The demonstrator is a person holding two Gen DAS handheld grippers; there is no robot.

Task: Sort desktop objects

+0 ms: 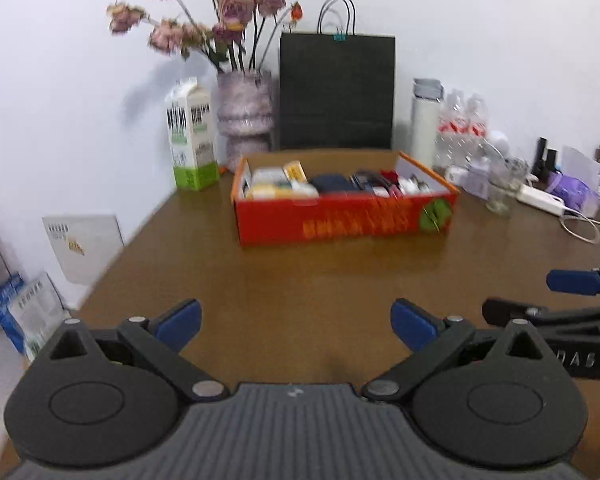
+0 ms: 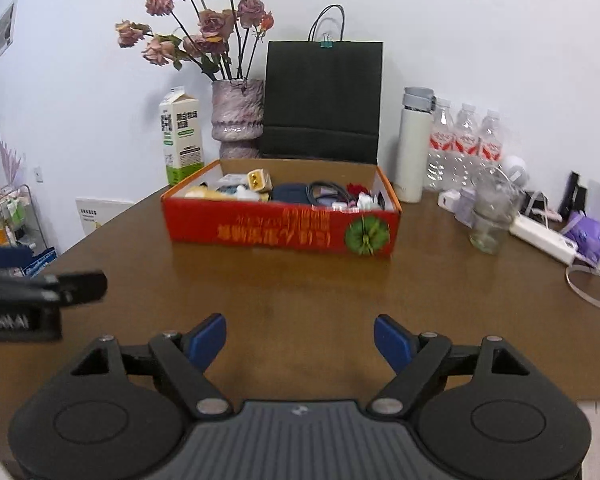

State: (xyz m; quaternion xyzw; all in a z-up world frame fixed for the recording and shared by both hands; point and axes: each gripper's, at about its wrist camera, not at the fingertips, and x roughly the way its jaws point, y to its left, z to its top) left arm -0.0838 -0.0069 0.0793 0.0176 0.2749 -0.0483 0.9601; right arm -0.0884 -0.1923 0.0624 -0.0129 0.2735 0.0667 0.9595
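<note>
Both grippers' fingers (image 1: 178, 320) spread empty; only right view shows yellow connector (image 2: 259, 179) in box (image 2: 280, 228).

My left wrist camera sits just behind my left gripper (image 1: 296, 322) and looks forward and downward along its fingers across the brown table (image 1: 300, 280), the red box (image 1: 344, 216) at twelve o'clock, well apart from me. My right wrist camera rides likewise behind my right gripper (image 2: 300, 340), facing the same way, the box (image 2: 280, 228) again near twelve. Both share box, black bag (image 1: 336, 92) and vase (image 2: 238, 116); each catches the other gripper, at three and nine o'clock.
</note>
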